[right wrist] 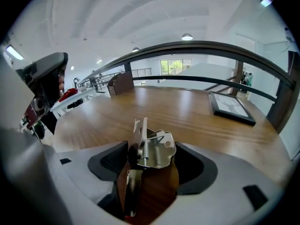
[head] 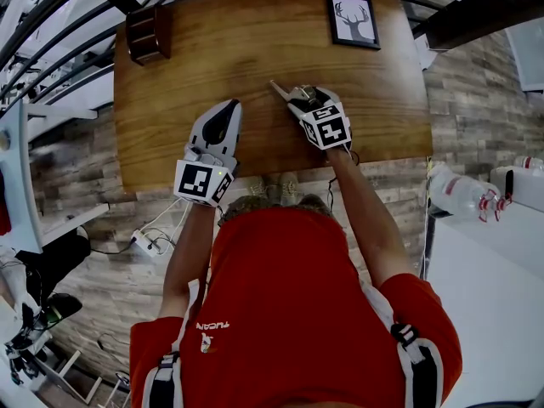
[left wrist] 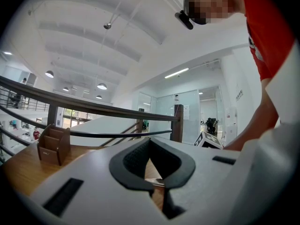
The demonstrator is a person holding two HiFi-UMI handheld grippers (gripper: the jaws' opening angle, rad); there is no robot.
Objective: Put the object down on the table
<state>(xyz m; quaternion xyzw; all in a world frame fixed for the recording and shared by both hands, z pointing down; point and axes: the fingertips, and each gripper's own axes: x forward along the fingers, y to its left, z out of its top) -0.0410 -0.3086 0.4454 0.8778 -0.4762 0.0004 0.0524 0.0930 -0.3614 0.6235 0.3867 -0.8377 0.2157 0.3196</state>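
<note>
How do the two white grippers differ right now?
The left gripper has its jaws shut, with nothing between them. The right gripper has its jaws apart, and a metal tool stands between them. The left sits nearer the table edge, the right further in. Both are white.

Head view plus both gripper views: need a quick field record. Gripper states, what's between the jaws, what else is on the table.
surface: wooden table
left gripper: jaws together, nothing between them
right gripper: jaws apart, pads not pressing
between right jaws: metal spring tool, standing on edge, appears to rest on the table
other items: framed deer picture at far right; wooden organizer at far left
task status: tool looks set down; right gripper not yet withdrawn
</note>
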